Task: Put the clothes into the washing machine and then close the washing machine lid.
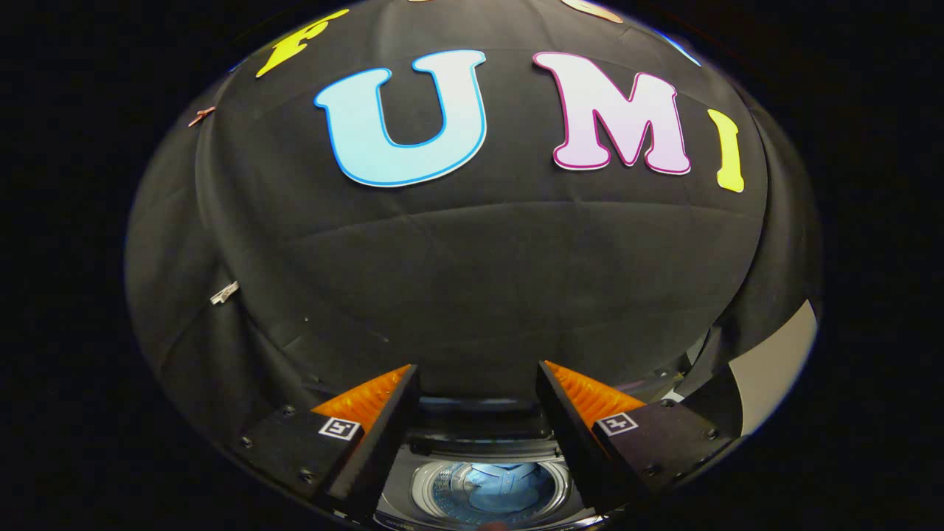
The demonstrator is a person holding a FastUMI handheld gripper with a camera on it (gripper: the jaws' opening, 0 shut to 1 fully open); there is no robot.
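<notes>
Claw (478, 372) held spread, nothing gripped. Blue clothes (500, 488) seen inside washer drum (442, 493), below and between the fingers. Loading judged done; lid closing next, lid to be located 1st.

Two-finger handheld gripper (478, 372) seen from its own camera. Each finger widens toward the camera into a flat, matte, wedge-shaped block. The inner faces of the fingers (369, 398) carry ridged, ribbed pads. A small square black-and-white coded marker (338, 428) sits on top of each block. Round screw heads (286, 410) dot the block surfaces near their edges. The fingers stand apart
</notes>
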